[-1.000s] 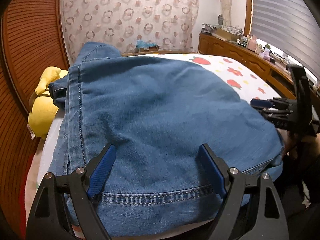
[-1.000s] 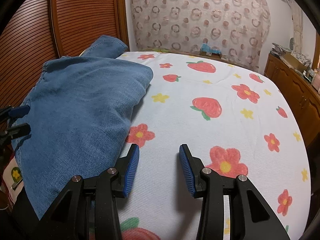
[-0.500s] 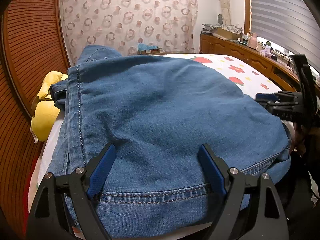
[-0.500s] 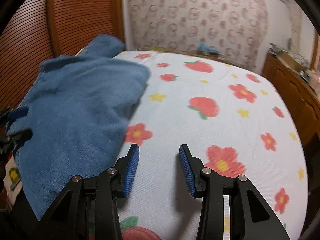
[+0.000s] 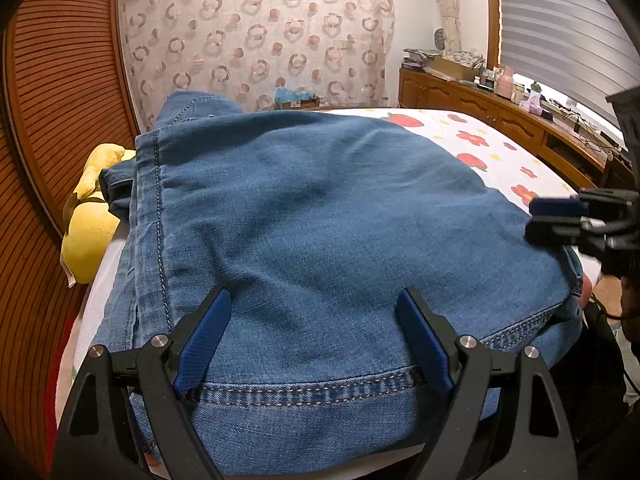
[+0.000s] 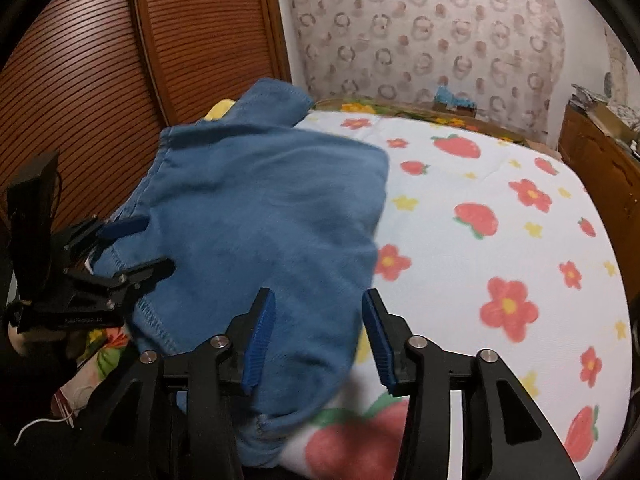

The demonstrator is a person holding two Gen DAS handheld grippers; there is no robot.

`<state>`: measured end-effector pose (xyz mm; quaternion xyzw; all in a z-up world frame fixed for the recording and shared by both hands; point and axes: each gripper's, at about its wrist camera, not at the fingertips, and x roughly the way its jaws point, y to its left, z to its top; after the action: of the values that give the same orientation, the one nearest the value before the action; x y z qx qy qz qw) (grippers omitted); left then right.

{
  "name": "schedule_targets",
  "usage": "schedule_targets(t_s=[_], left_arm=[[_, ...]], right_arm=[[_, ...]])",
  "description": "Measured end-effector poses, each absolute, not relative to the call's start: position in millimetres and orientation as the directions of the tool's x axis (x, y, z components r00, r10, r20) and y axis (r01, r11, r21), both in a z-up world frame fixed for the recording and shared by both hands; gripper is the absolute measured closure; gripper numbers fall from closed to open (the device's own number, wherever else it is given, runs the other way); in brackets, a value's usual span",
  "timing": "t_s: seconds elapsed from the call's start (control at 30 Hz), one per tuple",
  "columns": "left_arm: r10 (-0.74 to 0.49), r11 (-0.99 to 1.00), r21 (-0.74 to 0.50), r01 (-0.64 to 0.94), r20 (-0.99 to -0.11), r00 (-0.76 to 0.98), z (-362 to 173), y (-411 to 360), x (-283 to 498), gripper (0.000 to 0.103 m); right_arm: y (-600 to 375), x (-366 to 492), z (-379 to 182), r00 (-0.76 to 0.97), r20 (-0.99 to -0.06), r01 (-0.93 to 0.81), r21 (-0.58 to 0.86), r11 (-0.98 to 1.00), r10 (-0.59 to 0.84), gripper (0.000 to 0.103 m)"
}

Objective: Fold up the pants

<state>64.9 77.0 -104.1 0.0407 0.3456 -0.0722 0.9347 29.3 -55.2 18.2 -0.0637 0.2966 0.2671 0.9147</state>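
Observation:
Folded blue jeans (image 5: 320,208) lie on the near left part of the bed, stitched hem toward me. My left gripper (image 5: 314,308) stands open and wide just above that hem, with denim under both fingers and nothing pinched. In the right wrist view the jeans (image 6: 260,208) fill the left half. My right gripper (image 6: 318,336) hovers over their right edge, its jaws opening; cloth lies below the gap but the pads do not press on it. Each gripper shows in the other's view: the right gripper (image 5: 560,220) at the jeans' right side, the left gripper (image 6: 132,248) at their near corner.
The white bedsheet (image 6: 500,240) with strawberries and flowers stretches to the right. A yellow plush toy (image 5: 92,232) sits by the slatted wooden doors (image 5: 48,120) on the left. A cluttered wooden sideboard (image 5: 480,100) runs along the right wall.
My right gripper has swung left from the bare sheet to above the jeans' right edge, and its jaws have widened a little. The left gripper has stayed put.

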Motion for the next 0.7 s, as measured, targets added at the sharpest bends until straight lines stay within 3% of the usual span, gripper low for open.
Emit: schedule_targets(t_s=[0.17, 0.53, 0.7], left_arm=[[-0.115, 0.985, 0.024, 0.171, -0.650, 0.752, -105.6, 77.7, 63.9, 0.017], [-0.118, 0.987, 0.006, 0.159, -0.646, 0.754, -103.4, 80.2, 63.0, 0.017], [-0.195, 0.977, -0.060, 0.205, -0.641, 0.742, -95.5, 76.4, 50.7, 0.017]], right_arm=[[-57.9, 29.9, 10.9, 0.673, -0.599, -0.506, 0.056, 0.861, 0.435, 0.048], [-63.8, 44.0, 1.0, 0.612, -0.628, -0.510, 0.151, 0.847, 0.481, 0.048], [-62.0, 47.2, -0.8, 0.612, -0.620, -0.518, 0.156, 0.841, 0.491, 0.048]])
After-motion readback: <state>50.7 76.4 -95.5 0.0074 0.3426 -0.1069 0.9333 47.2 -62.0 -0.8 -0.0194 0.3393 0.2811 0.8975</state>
